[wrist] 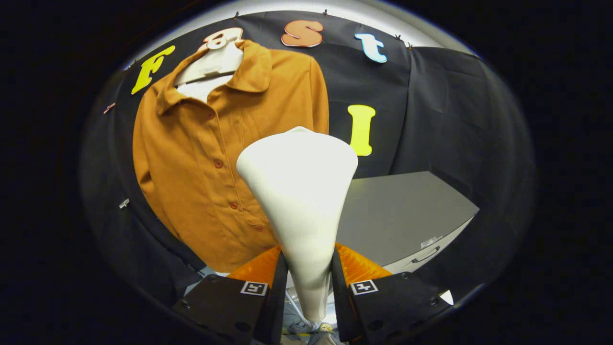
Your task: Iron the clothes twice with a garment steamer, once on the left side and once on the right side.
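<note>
Now gripper [309, 278] clamps steamer [299, 191], upright, facing shirt [201, 158].

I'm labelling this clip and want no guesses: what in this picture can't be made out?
- Steamer face, gripper view: it points away toward the shirt; whether it touches the cloth or gives off steam cannot be told.
- Shirt's right side and sleeve: hidden behind the steamer.
- Steamer's lower end and hose: hidden beneath the gripper, whose fingers clamp the handle.
- Cabinet front: cut off, handle small.
</note>
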Available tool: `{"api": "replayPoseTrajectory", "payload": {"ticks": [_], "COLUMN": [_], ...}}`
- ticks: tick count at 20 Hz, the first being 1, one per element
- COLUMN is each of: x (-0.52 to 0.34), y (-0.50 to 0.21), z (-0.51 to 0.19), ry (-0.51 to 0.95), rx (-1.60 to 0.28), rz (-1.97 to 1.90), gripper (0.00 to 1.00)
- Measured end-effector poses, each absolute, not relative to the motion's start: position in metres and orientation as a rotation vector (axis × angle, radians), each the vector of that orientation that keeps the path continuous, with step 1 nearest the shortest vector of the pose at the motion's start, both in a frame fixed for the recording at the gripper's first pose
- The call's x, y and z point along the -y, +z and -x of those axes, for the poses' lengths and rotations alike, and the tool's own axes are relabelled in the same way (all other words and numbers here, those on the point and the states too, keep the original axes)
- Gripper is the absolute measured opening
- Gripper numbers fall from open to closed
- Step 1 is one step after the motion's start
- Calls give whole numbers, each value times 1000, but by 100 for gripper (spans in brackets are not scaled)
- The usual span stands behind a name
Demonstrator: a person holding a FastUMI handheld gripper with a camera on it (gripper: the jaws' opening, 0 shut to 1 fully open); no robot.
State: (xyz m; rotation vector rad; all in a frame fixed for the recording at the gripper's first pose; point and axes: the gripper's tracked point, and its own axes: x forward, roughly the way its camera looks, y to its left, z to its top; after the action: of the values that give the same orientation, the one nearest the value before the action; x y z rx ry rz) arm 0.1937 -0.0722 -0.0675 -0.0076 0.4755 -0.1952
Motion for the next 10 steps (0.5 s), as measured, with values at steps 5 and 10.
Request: {"api": "replayPoseTrajectory", "payload": {"ticks": [5,10], "x": [76,75], "y": [-22,7], "z": [-182,-181], "ry": [-132,-74], "rx": [-338,-241], "rz": [1,0], "gripper": [47,47]}}
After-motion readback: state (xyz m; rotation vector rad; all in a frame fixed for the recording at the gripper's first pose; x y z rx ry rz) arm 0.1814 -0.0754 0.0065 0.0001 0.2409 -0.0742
